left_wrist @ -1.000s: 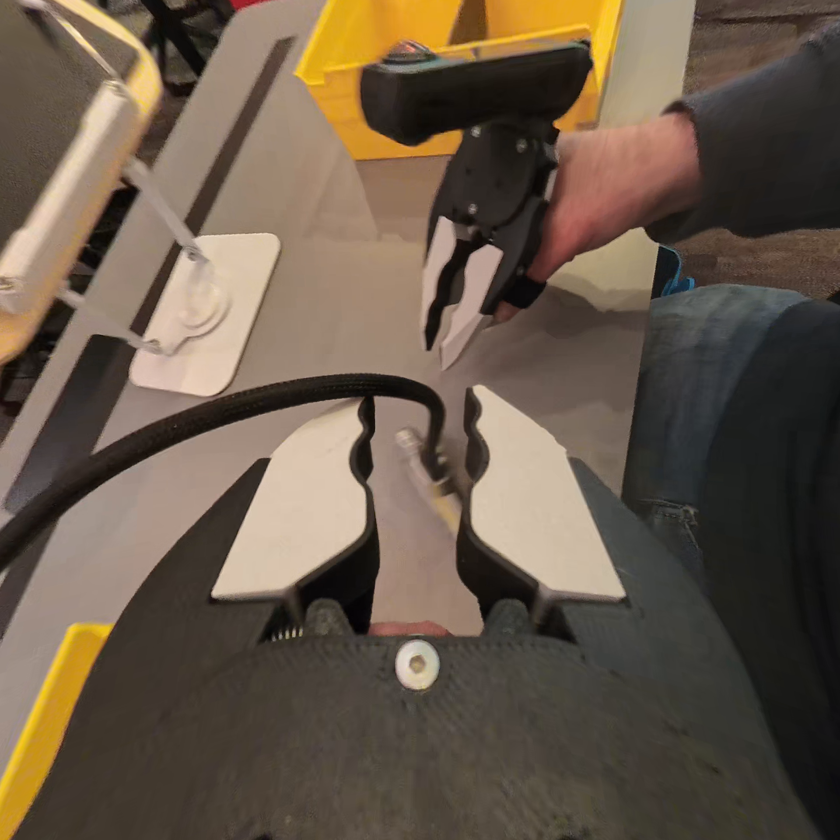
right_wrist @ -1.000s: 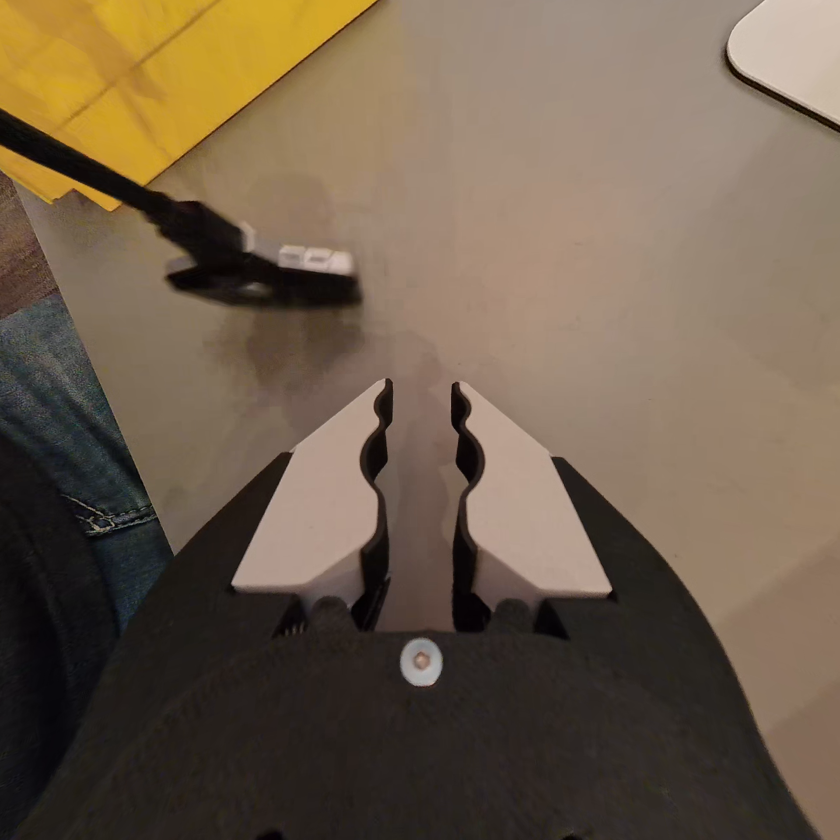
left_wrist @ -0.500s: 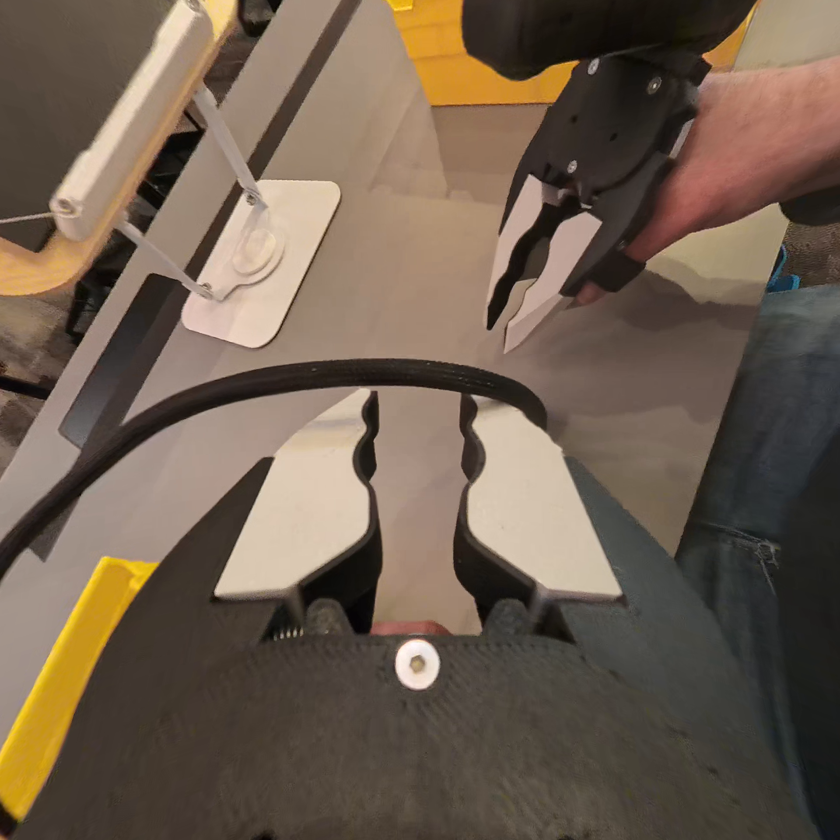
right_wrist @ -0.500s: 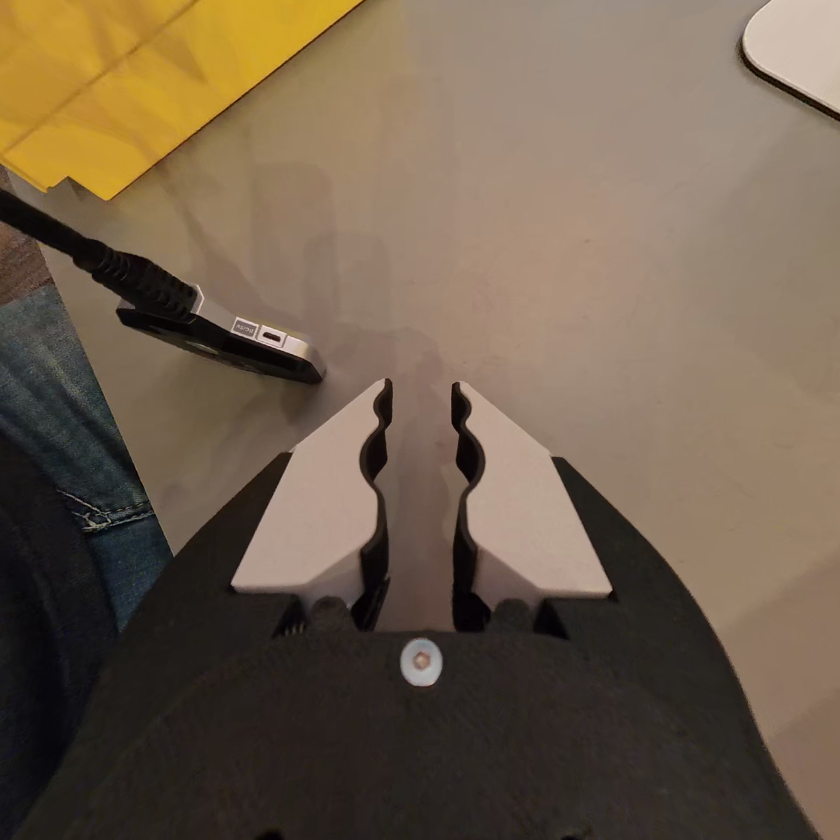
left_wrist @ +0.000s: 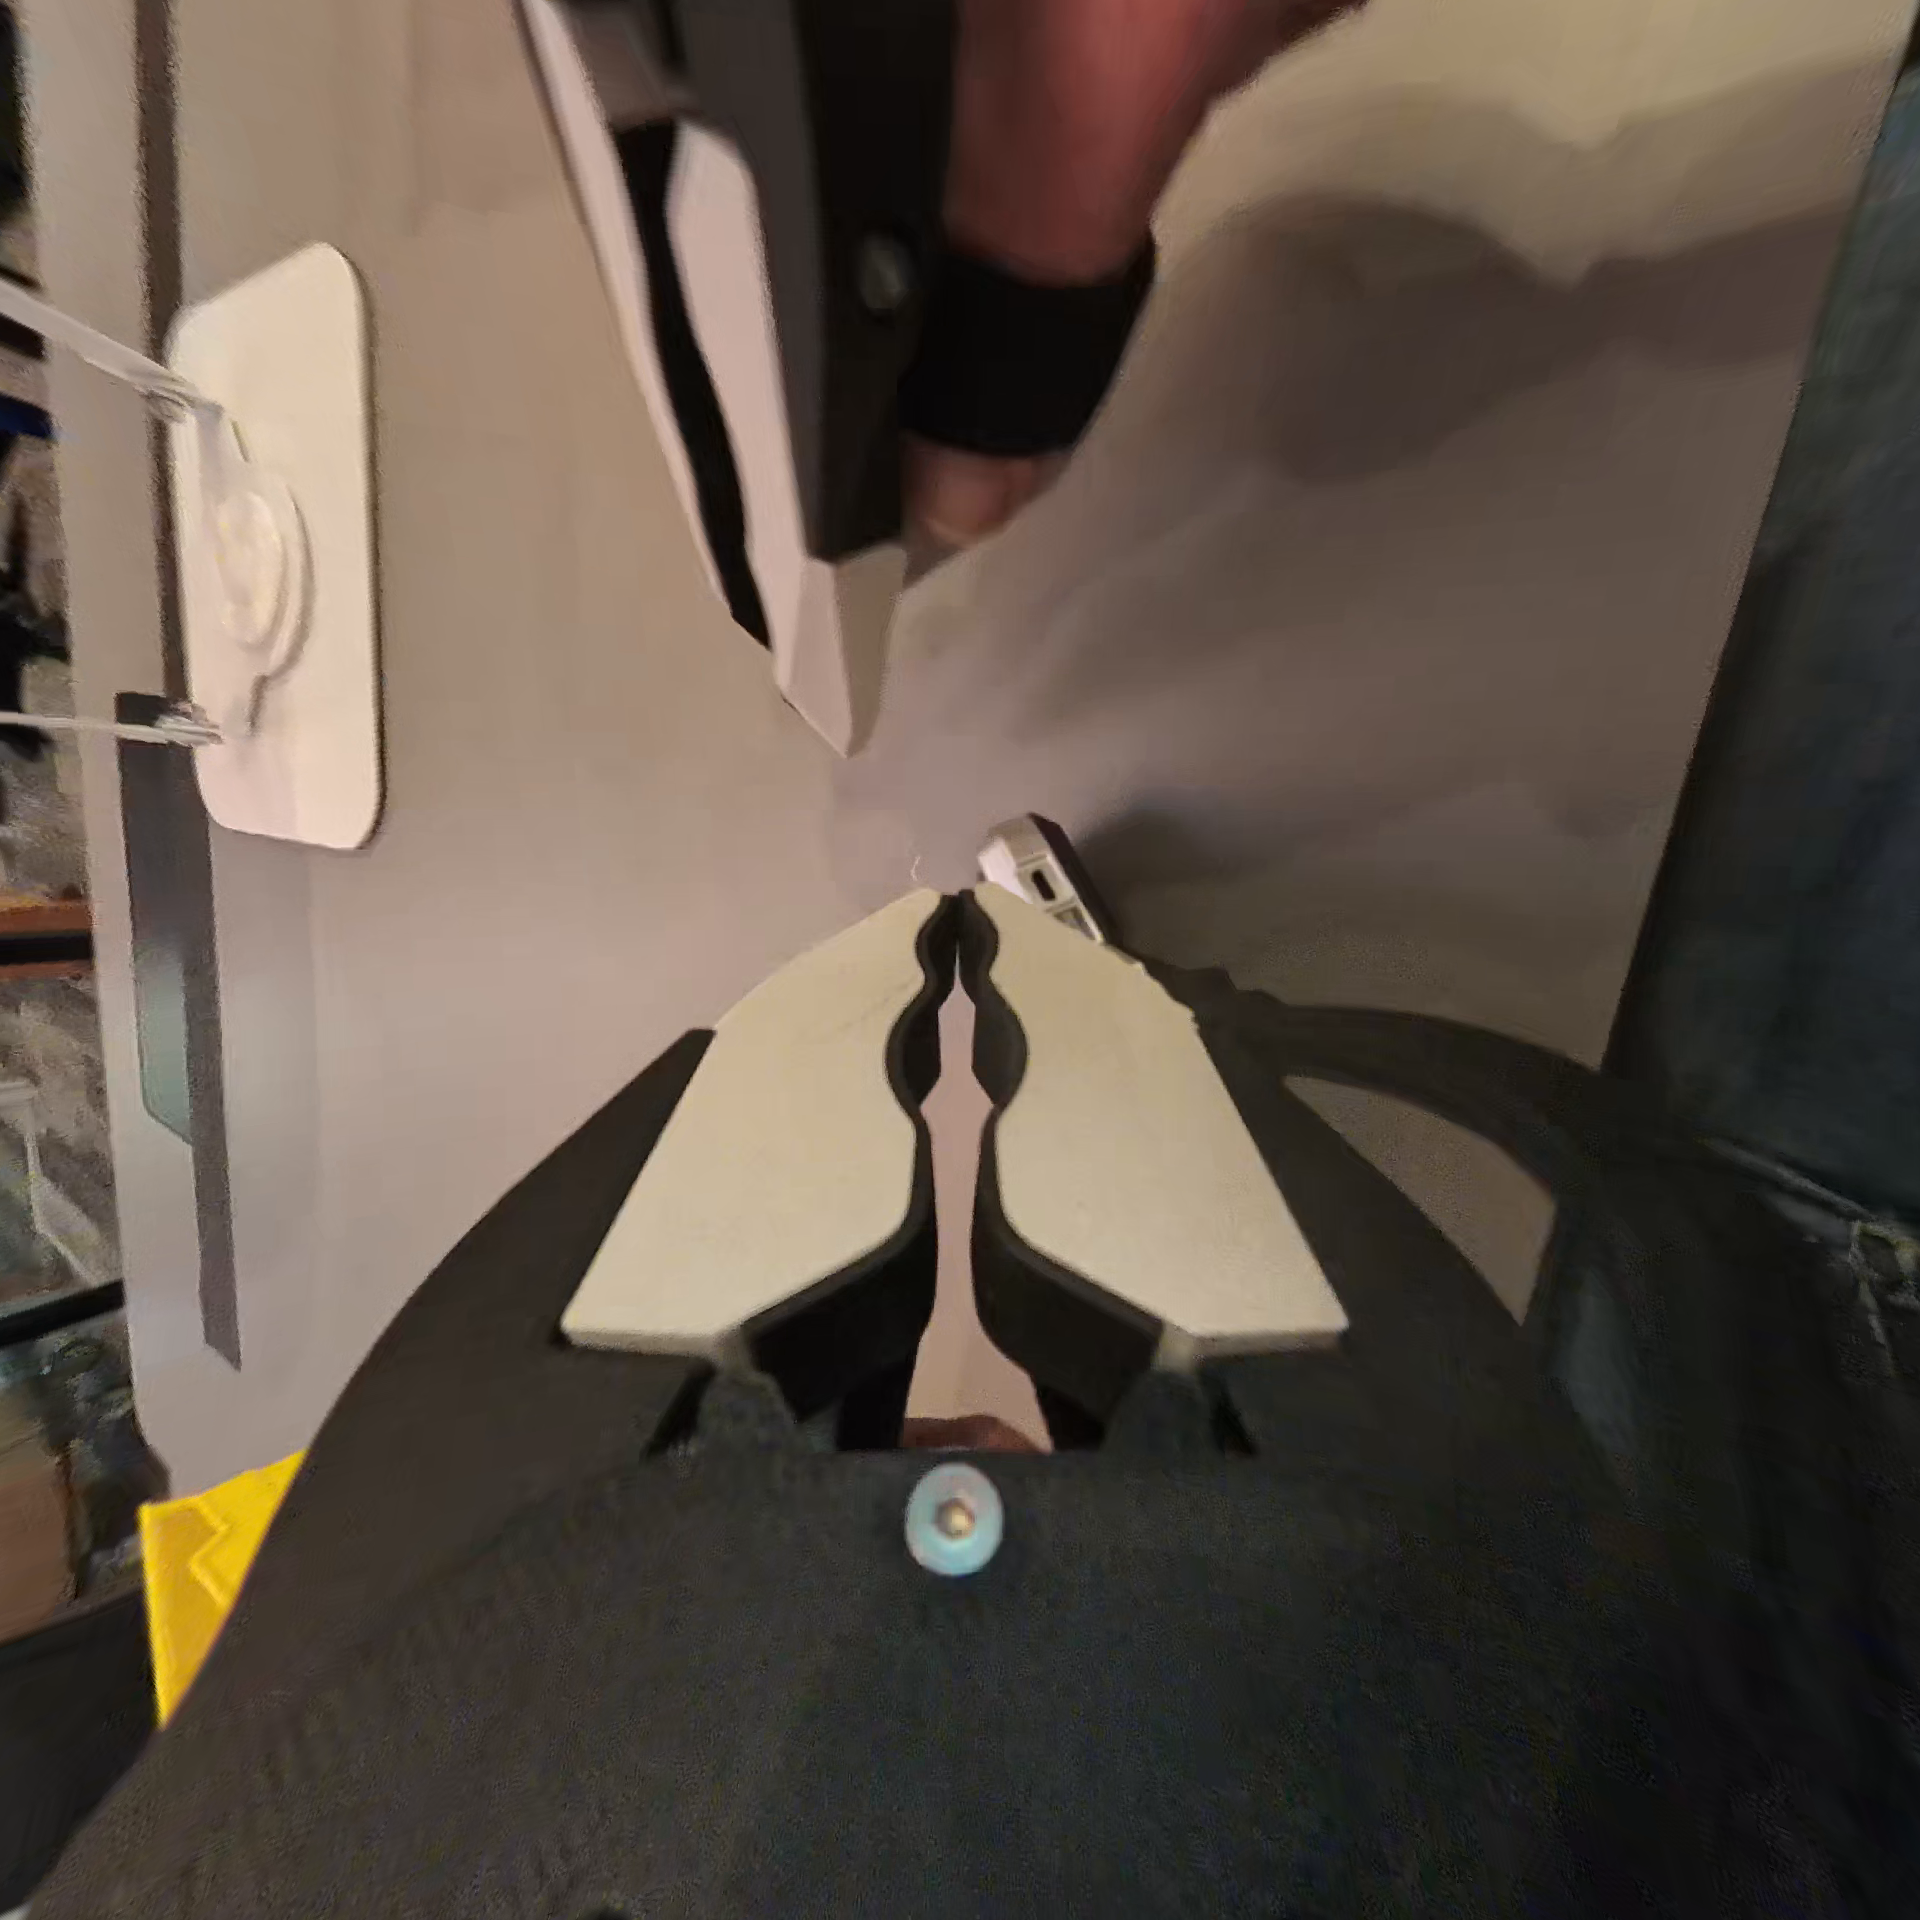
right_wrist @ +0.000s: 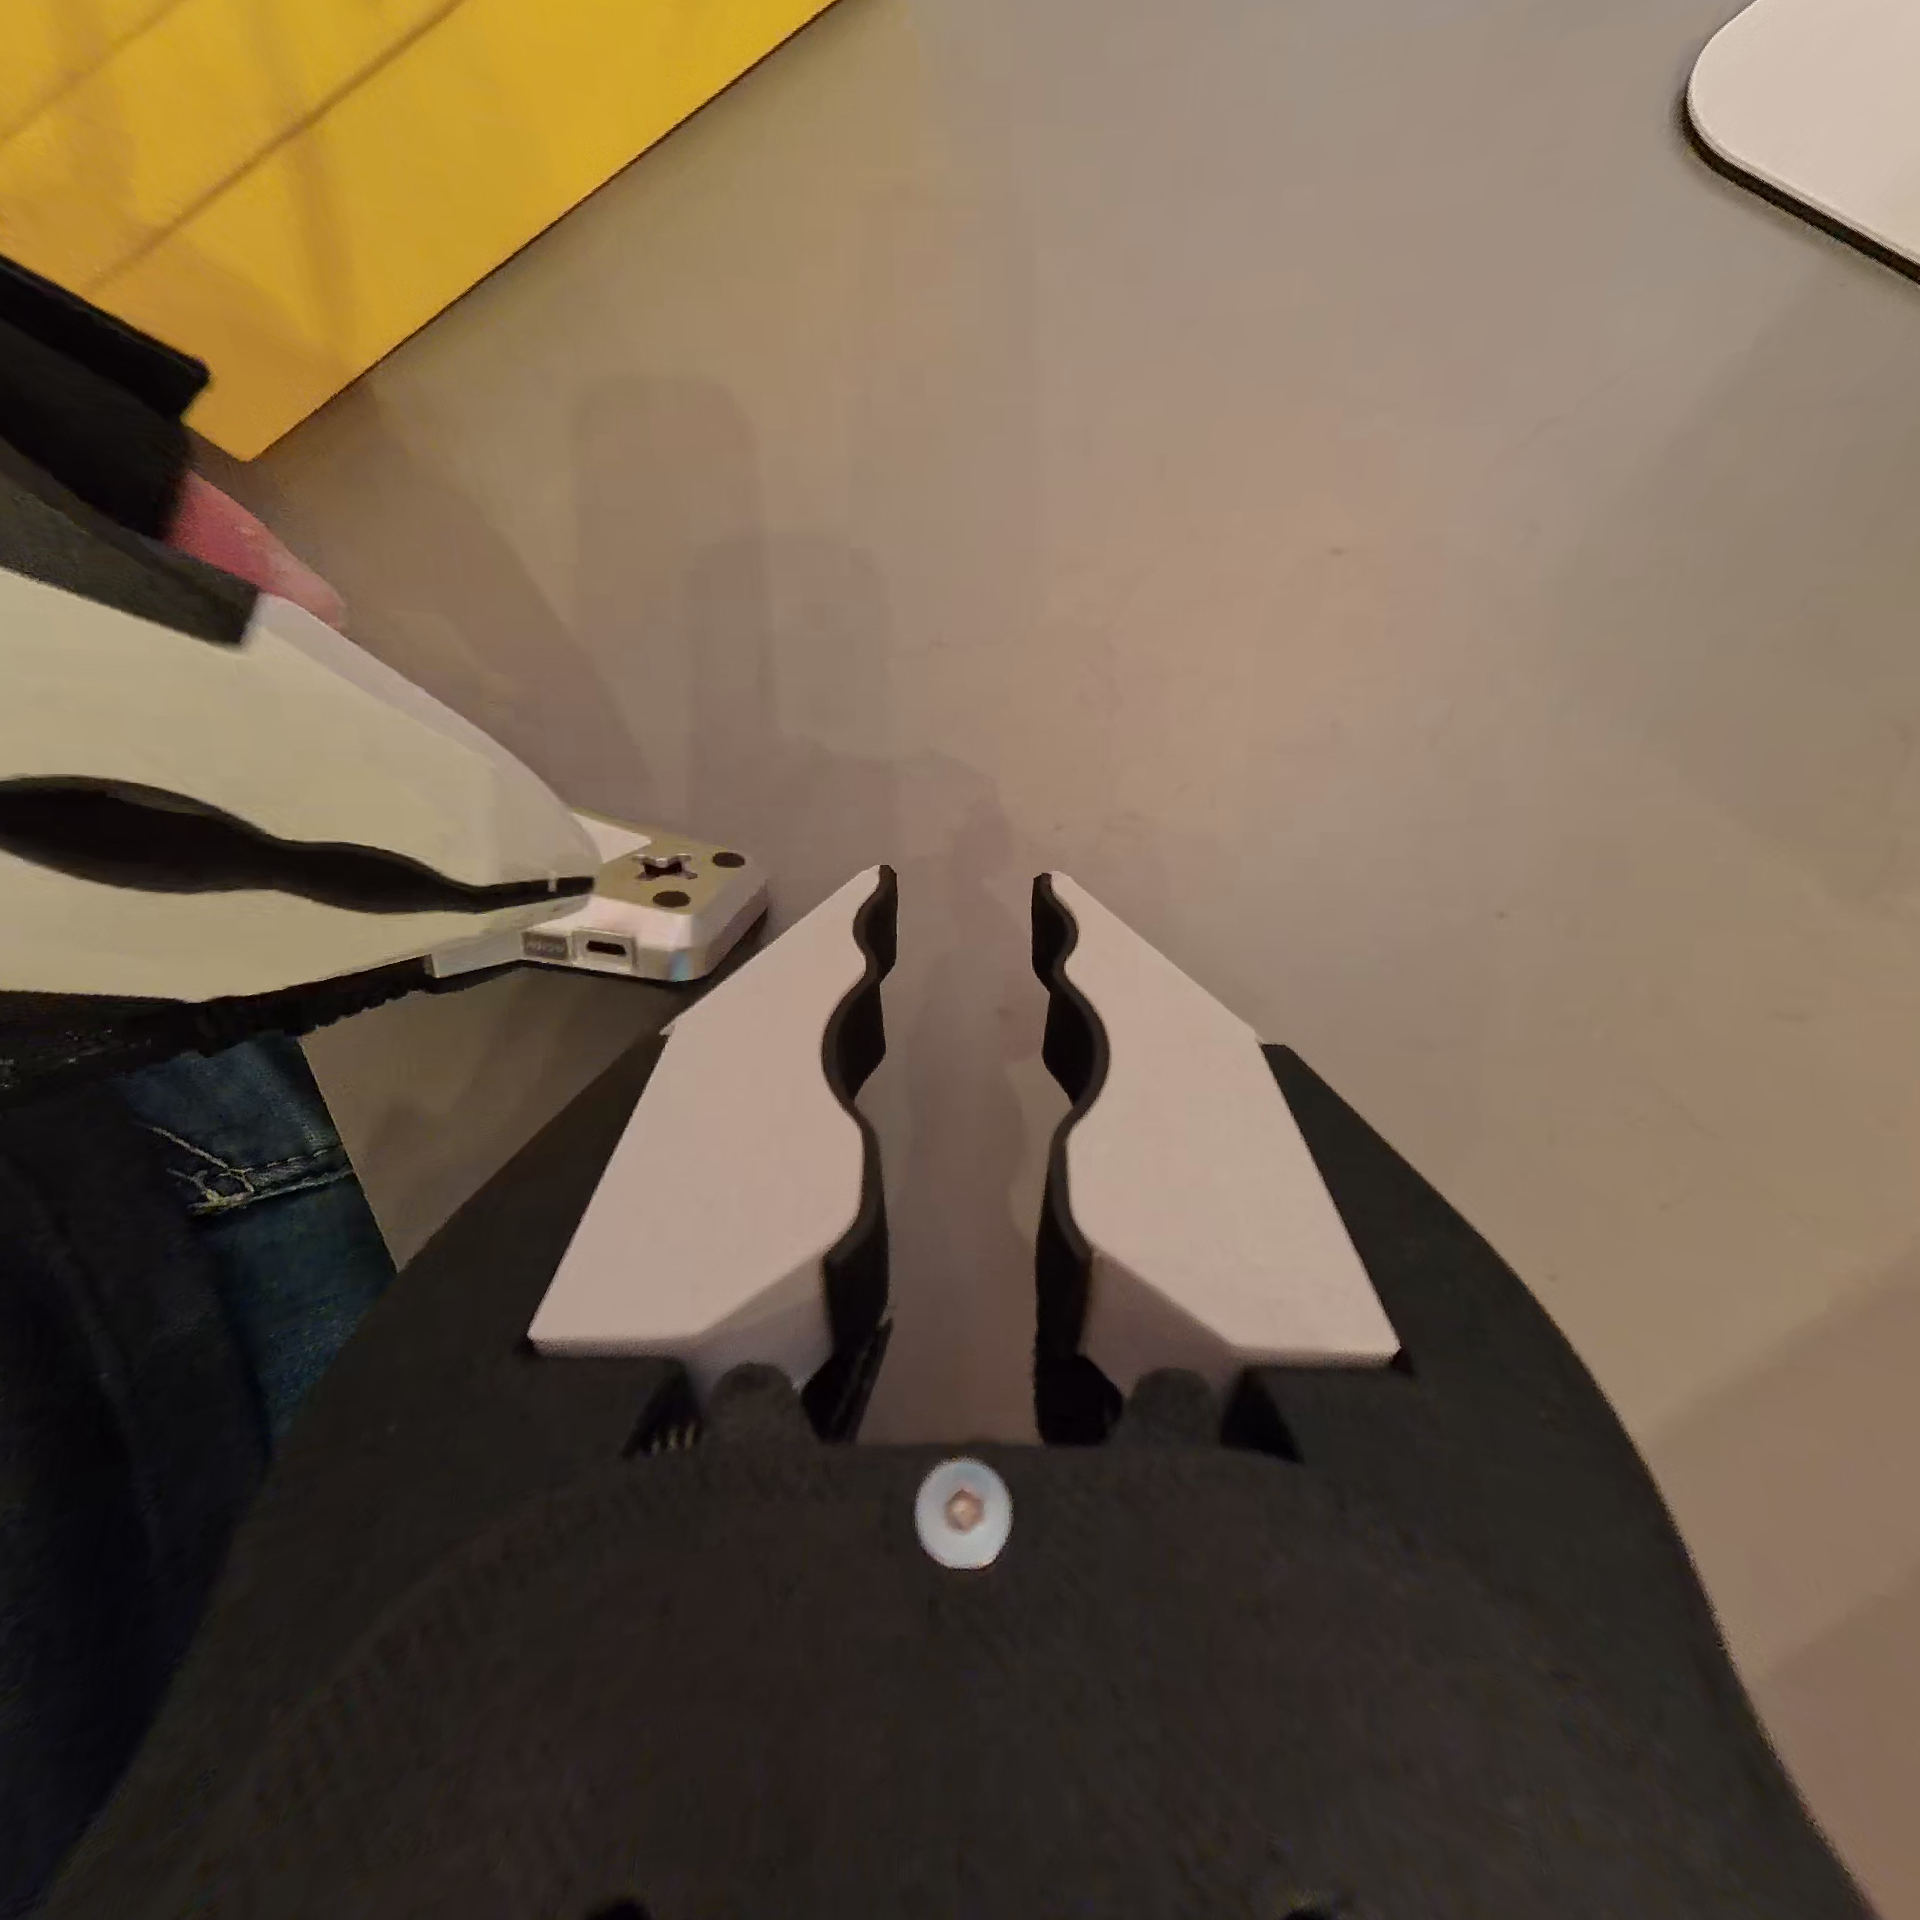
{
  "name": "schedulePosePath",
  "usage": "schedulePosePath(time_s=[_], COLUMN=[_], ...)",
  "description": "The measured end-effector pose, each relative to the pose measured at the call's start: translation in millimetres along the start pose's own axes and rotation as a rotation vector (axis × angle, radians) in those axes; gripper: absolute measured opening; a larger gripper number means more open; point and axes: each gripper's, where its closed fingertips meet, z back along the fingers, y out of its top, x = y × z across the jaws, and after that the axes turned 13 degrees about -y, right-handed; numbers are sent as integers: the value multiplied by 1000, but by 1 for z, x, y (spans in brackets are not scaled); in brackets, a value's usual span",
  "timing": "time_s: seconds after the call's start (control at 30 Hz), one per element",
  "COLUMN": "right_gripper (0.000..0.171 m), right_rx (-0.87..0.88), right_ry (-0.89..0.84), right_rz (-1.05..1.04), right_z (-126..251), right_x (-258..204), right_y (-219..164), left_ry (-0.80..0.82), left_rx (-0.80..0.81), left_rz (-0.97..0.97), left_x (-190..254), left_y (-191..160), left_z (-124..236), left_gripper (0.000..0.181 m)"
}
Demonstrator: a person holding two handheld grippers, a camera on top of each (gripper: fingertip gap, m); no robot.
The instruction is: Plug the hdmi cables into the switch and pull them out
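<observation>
The switch is a small silver box lying flat on the grey table near its front edge; it also shows in the left wrist view. A black braided cable runs from it toward the person. My left gripper is shut with nothing between its fingers. In the right wrist view it comes in from the left with its tips on top of the switch. My right gripper is open and empty, just right of the switch; in the left wrist view it hangs over the table beyond the switch.
A white pad with a clear suction mount sits at the left; it also shows in the right wrist view. A yellow bin stands behind the switch. The person's jeans leg is at the table's front edge. The grippers' ends are close to 7 centimetres from one another.
My left gripper has closed and moved onto the switch, away from the cable loop. The switch has slid closer to my right gripper, which stays open.
</observation>
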Motion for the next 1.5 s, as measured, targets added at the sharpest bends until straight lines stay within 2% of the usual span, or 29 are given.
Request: schedulePosePath(time_s=[0.07,0.17,0.33,0.47,0.6,0.73,0.97,1.13,1.5], right_gripper=[24,24,24,25,25,25,25,25,26], right_rx=[-2,-1,-3,-6,-7,-10,-12,-15,-12], right_ry=[0,1,4,4,4,7,8,9,8], right_rz=[2,1,3,7,6,9,11,13,11], right_z=[0,0,0,0,-1,-1,-1,-2,-1], right_x=[0,0,-1,-1,-1,-1,-2,-2,-2], right_y=[0,0,0,-1,-1,-2,-2,-2,-2], left_ry=[-19,-14,-63,-116,-232,-334,-463,-490,-533], left_rx=[-52,-51,-63,-40,-32,-81,-89,-134,-269], left_rz=[5,19,111,183,274,311,361,370,337], left_x=[3,-1,-8,-10,-3,7,18,21,31], left_y=[-8,-11,-27,-37,-46,-61,-73,-84,-108], left_z=[-6,0,11,15,20,26,37,45,70], left_gripper=[1,21,41,48,72,82,94,98,80])
